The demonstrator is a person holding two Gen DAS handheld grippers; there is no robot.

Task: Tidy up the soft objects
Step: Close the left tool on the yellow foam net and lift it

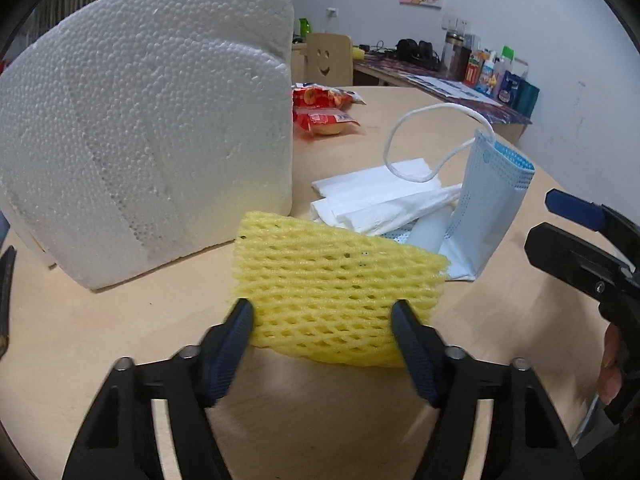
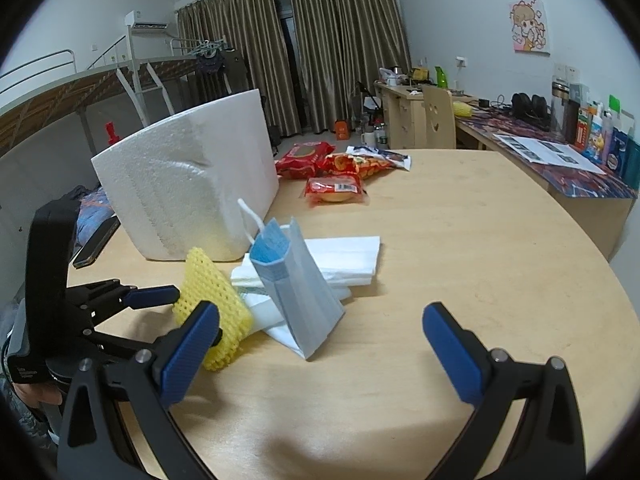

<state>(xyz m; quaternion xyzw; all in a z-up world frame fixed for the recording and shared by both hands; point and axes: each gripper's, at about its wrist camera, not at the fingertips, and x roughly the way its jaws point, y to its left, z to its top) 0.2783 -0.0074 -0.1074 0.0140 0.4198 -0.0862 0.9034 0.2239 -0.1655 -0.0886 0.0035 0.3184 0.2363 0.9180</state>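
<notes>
Yellow foam net (image 1: 328,296) sits between the left gripper (image 1: 322,320) fingers. Jaws parted; grip on it unclear. Right gripper (image 2: 320,320) wide open, empty.

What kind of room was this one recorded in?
Most likely a dorm room or shared bedroom: a loft bed with a ladder, a cluttered study desk along the wall, and curtains, behind a round wooden table.

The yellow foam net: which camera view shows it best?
The left wrist view: the yellow foam net fills the centre, with its mesh clearly visible, between the open jaws of the left hand-held gripper. The right wrist view shows it smaller, at the left, partly hidden behind a blue finger.
</notes>
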